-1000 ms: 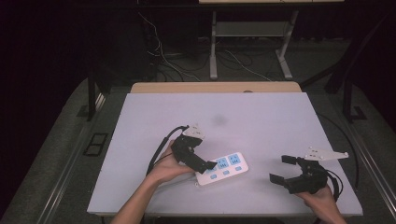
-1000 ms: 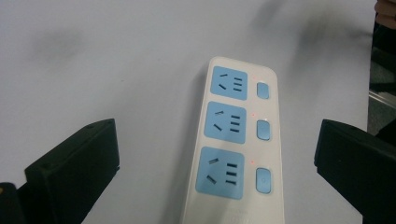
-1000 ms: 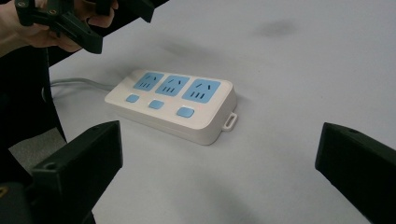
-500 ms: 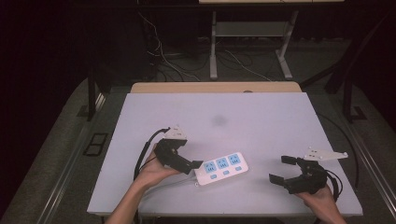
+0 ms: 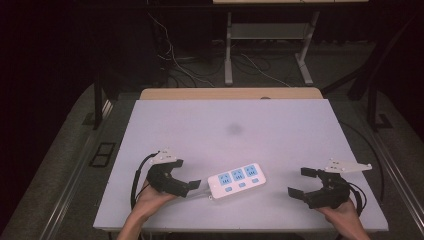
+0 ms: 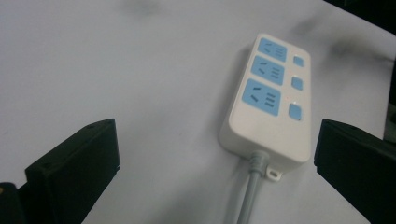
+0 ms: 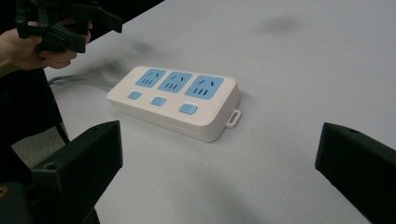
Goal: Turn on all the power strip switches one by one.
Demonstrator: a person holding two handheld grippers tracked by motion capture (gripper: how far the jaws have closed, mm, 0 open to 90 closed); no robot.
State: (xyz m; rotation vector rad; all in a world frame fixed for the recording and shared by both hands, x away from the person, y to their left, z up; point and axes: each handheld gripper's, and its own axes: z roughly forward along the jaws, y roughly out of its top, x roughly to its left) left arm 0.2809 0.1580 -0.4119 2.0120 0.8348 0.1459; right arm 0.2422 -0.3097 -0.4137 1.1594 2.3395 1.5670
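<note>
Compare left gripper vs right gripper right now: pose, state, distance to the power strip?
The left gripper sits at the cord end of the power strip, jaws nearly touching it; the right gripper hangs well clear of the opposite end. The left gripper's grey plate is short, while the right gripper's plate juts out long. Shared: both are open, empty, hand-held, and pointed at the strip.

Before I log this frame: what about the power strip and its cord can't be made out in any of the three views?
- Cord's far end: cut off by the bottom edge in the left gripper view, hidden behind the left gripper in the high view.
- Power strip's switch positions: too small in the high view, unreadable in both gripper views.
- Dark smudge's nature: blurred, stain or shadow unclear.
</note>
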